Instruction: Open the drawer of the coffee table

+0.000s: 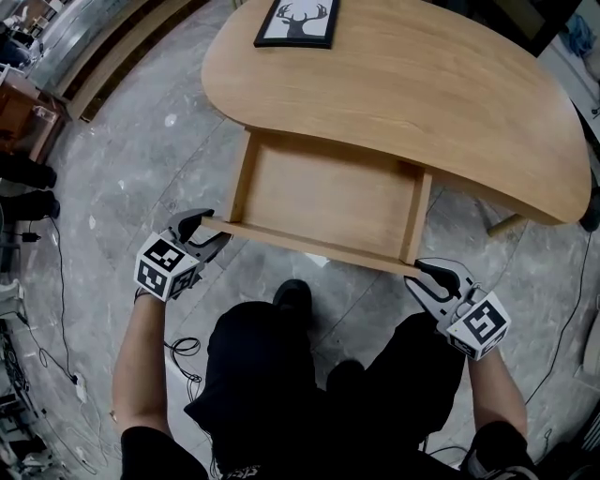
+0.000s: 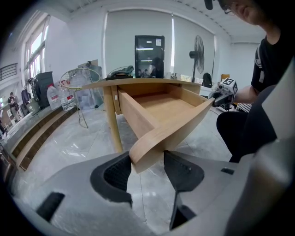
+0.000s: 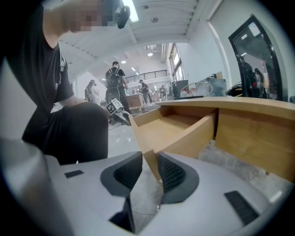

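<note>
The wooden coffee table (image 1: 403, 84) has its drawer (image 1: 323, 197) pulled out toward me, and the drawer is empty. My left gripper (image 1: 214, 228) is at the left end of the drawer front (image 1: 309, 246), and my right gripper (image 1: 419, 275) is at its right end. In the left gripper view the front's rounded corner (image 2: 152, 138) sits between the pads of the left gripper (image 2: 146, 161), which are closed on it. In the right gripper view the right gripper (image 3: 150, 163) pinches the thin edge of the other corner (image 3: 148, 154).
A framed deer picture (image 1: 297, 22) lies on the far side of the tabletop. My legs in black trousers (image 1: 281, 375) are right below the drawer front. Cables (image 1: 183, 352) trail over the grey floor at the left. Low steps (image 1: 103, 56) run along the upper left.
</note>
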A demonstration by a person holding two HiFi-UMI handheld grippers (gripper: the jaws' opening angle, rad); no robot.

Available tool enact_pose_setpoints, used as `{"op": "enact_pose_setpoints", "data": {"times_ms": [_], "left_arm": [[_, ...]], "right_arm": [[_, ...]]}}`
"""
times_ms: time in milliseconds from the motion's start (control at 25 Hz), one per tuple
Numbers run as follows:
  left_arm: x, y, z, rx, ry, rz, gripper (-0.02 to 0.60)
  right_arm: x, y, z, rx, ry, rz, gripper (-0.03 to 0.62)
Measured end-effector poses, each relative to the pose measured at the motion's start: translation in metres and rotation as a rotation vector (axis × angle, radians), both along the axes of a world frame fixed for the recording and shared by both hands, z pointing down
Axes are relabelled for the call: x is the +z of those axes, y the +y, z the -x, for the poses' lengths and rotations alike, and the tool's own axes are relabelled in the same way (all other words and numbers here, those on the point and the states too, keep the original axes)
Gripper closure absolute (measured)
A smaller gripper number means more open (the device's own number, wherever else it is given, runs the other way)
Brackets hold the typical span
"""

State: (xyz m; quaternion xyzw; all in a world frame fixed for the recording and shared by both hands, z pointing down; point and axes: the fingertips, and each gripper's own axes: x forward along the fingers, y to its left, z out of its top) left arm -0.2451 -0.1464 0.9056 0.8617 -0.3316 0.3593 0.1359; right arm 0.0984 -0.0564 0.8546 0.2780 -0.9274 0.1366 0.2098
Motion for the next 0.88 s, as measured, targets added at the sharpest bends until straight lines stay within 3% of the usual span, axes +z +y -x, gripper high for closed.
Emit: {"op": "enact_pose_setpoints", "data": {"times_ms": [120, 360, 560, 720, 880], "left_arm": [[0.000, -0.001, -0.001, 0.009, -0.013, -0.009, 0.354], [-0.004, 0.004, 0.004, 0.131, -0.147, -0.074, 0.359], [-0.013, 0.002, 0.005, 0.122, -0.113, -0.094, 0.396], [-0.012, 0.001, 0.004, 0.121, -0.106, -0.097, 0.396], [-0.012, 0.000, 0.003, 0.122, -0.098, -0.102, 0.396]], "right_arm": [[-0.002, -0.002, 0.000, -0.024, 0.026, -0.021, 0.474], [-0.013, 0.002, -0.005, -0.102, 0.047, -0.043, 0.465], [-0.011, 0.005, -0.019, -0.105, 0.067, -0.027, 0.454], [-0.007, 0.004, -0.003, -0.095, 0.028, -0.021, 0.498], [-0.006, 0.003, 0.000, -0.076, 0.006, -0.007, 0.491]]}}
